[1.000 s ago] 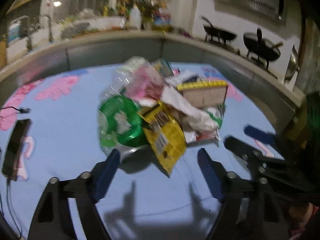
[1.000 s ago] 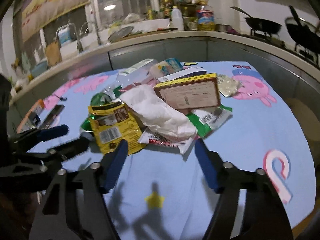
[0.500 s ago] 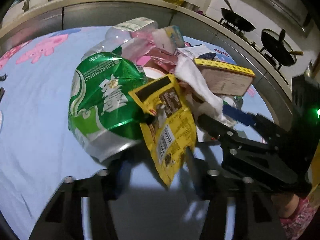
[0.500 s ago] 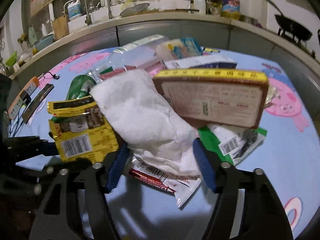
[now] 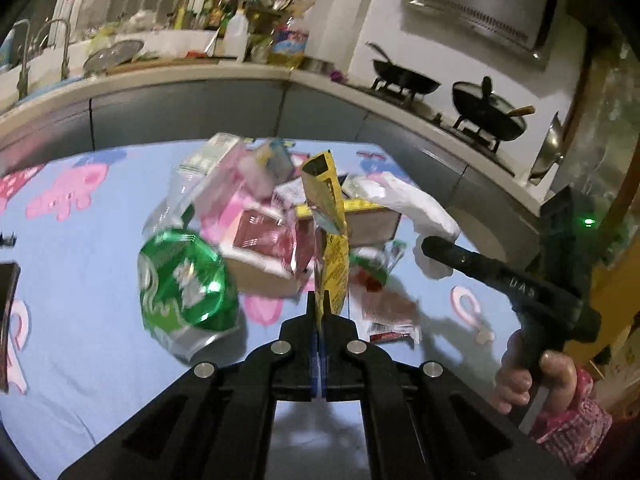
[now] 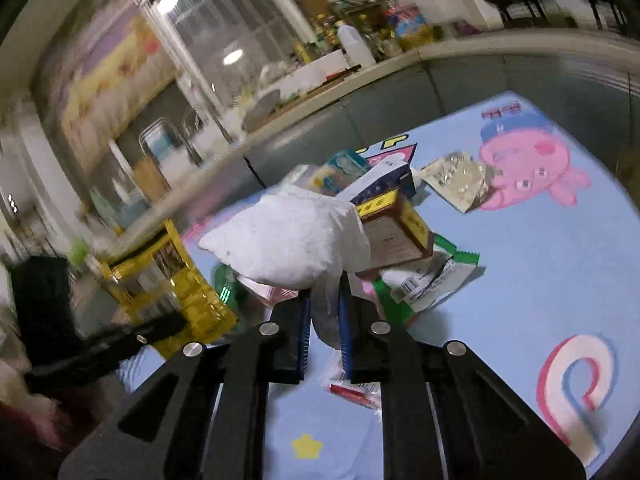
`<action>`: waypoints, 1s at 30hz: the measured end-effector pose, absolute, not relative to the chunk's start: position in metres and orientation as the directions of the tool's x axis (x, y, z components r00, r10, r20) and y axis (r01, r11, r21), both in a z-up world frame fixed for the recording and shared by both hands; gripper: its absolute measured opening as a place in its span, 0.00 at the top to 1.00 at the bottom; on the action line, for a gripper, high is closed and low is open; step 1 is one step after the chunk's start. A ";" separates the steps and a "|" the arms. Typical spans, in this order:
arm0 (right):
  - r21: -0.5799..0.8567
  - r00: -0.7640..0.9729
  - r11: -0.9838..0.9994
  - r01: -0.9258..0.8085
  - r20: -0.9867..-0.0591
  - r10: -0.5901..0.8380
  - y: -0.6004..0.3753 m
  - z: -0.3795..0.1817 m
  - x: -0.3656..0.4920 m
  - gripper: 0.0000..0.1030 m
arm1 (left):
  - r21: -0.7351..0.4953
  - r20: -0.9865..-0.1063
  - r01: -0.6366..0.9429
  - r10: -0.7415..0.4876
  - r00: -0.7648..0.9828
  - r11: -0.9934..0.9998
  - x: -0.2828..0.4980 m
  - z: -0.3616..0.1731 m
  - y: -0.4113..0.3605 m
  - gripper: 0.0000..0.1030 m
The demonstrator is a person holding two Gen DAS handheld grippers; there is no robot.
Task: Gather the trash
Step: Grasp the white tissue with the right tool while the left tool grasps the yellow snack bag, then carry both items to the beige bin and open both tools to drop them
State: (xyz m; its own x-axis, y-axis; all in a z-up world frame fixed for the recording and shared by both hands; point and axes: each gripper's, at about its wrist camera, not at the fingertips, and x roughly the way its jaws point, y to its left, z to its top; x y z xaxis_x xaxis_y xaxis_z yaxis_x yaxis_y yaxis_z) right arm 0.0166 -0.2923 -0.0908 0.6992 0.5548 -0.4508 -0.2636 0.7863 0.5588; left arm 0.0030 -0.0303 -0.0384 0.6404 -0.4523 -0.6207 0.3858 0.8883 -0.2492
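Since half a second ago both my grippers have closed and come up off the pile. Left gripper [image 5: 320,312]: fingers pressed nearly together on the lower edge of the yellow snack wrapper [image 5: 329,224], which now stands edge-on above the tips, clear of the heap it lay on before. Right gripper [image 6: 324,312]: fingers drawn in to a narrow gap, pinching a tail of the white paper towel [image 6: 292,240]; the bulk of the towel balloons out above and left of the tips, lifted off the box it was draped over.

Rest of the trash lies on the blue cartoon-print cloth [image 6: 540,280] covering the counter. From the left wrist view: green foil bag [image 5: 184,284] to the near left, pink packet [image 5: 232,200] behind it, red-brown carton [image 5: 272,248] in the middle, yellow-rimmed box [image 5: 372,216] just beyond my wrapper. From the right wrist view the same yellow-rimmed box [image 6: 396,232] sits just past the towel, a green-and-white wrapper [image 6: 428,280] under it to the near right, a small red-and-white sachet [image 6: 352,388] near my finger, and a pale crinkled packet [image 6: 456,180] farther right, apart from the heap, touching the pink pig print [image 6: 532,164].

The right gripper shows at the right of the left wrist view, towel [image 5: 416,204] hanging off its tip.
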 end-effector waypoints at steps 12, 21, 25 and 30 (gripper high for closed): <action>0.785 0.832 0.618 -0.047 -0.312 0.459 -0.444 -0.109 0.013 0.88 | -0.204 -0.626 0.619 -0.587 0.513 0.758 0.060 -0.011 -0.177 0.99; 0.649 0.858 0.710 0.273 -0.498 0.125 -0.570 -0.135 0.000 0.87 | -0.216 -0.720 0.782 -0.636 0.278 0.585 0.122 -0.043 -0.377 0.99; 0.599 0.810 0.725 0.340 -0.578 0.097 -0.598 -0.152 0.024 0.85 | -0.239 -0.771 0.783 -0.602 0.207 0.575 0.150 -0.070 -0.439 0.99; 0.543 0.773 0.749 0.380 -0.631 0.066 -0.613 -0.167 0.040 0.35 | -0.203 -0.817 0.768 -0.538 0.210 0.607 0.167 -0.093 -0.474 0.72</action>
